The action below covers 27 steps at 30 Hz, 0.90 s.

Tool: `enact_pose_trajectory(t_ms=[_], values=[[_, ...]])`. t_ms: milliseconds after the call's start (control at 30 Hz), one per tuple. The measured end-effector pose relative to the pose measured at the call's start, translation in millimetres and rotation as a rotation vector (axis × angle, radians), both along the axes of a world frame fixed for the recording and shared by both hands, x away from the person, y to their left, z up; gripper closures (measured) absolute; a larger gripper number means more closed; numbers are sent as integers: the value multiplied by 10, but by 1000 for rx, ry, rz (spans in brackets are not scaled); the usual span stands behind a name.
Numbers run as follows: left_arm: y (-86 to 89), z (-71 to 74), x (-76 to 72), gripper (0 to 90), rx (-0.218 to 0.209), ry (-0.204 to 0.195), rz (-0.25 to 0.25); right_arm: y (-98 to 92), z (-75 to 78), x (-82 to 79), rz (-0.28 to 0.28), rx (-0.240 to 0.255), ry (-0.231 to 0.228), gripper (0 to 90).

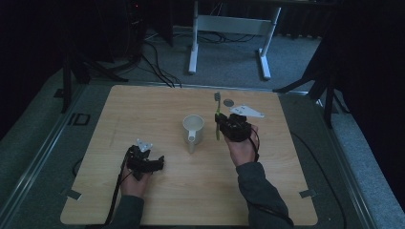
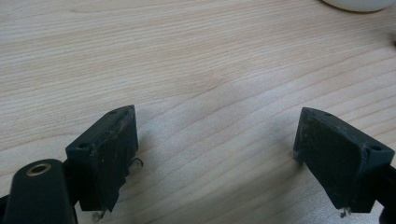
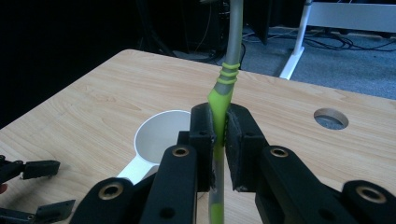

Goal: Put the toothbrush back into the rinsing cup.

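While the right gripper (image 3: 219, 140) pinches the toothbrush (image 3: 223, 84) just beside the mug (image 1: 193, 129), left gripper (image 2: 215, 158) fingers gape empty over the counter (image 1: 143, 109); a tilted brush could clip the rim.

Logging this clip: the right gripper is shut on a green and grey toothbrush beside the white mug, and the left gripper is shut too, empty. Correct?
Not quite. The left gripper is open, jaws wide apart over bare wooden table, as the left gripper view shows. The rest holds: right gripper clamps the green and grey toothbrush beside the white mug.
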<state>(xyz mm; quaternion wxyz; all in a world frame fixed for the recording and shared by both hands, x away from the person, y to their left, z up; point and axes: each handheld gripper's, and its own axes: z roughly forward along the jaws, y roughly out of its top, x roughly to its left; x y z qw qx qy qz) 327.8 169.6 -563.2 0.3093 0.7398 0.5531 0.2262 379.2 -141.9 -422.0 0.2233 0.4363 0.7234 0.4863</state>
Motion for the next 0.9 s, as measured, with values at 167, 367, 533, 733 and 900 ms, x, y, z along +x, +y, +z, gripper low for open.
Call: enact_pose_trajectory(t_ms=[167,367,533,733,900], values=[[0,0,0,142,0,0,0,19,-2,-2,6,7,2,814],[0,0,0,142,-1,-1,1,42,18,-4,16,23,3,814],[1,0,0,142,0,0,-1,71,25,-1,21,28,1,813],[0,0,0,142,0,0,0,103,29,-4,29,32,1,813],[0,0,0,142,0,0,0,137,43,-4,37,38,-1,813]])
